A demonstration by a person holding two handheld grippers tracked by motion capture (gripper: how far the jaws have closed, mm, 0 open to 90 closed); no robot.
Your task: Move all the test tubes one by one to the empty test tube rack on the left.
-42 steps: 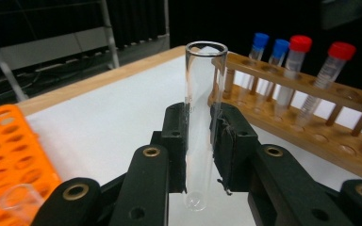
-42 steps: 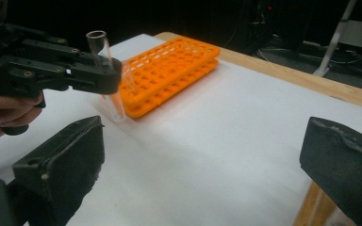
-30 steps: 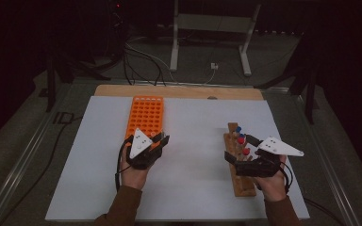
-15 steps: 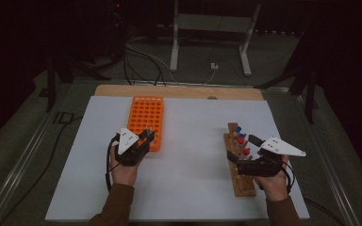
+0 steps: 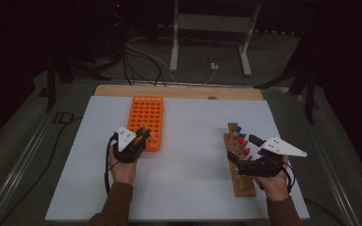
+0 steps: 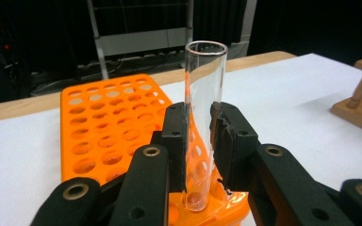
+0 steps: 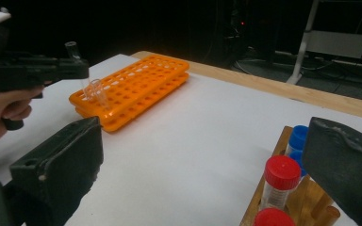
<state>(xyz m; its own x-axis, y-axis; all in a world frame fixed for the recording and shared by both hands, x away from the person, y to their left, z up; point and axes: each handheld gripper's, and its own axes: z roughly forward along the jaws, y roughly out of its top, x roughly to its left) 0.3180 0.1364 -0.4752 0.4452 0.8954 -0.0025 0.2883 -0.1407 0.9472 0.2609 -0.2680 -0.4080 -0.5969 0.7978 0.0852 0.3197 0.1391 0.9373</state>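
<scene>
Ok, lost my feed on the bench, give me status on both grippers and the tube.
Left gripper shut on glass tube, tube upright, bottom in near edge of orange rack. Right gripper open, empty, by capped tubes in wooden rack. Nothing in the way.

I can read no text, label, brand or number anywhere from here, neither on the racks nor the surface.

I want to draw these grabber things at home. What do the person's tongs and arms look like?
Both tongs, left and right, are black, with two chunky jaws joined by brass-coloured rivets. Each has a pale three-cornered plate on top and a thin black cable trailing back. The person wears brown sleeves.
</scene>
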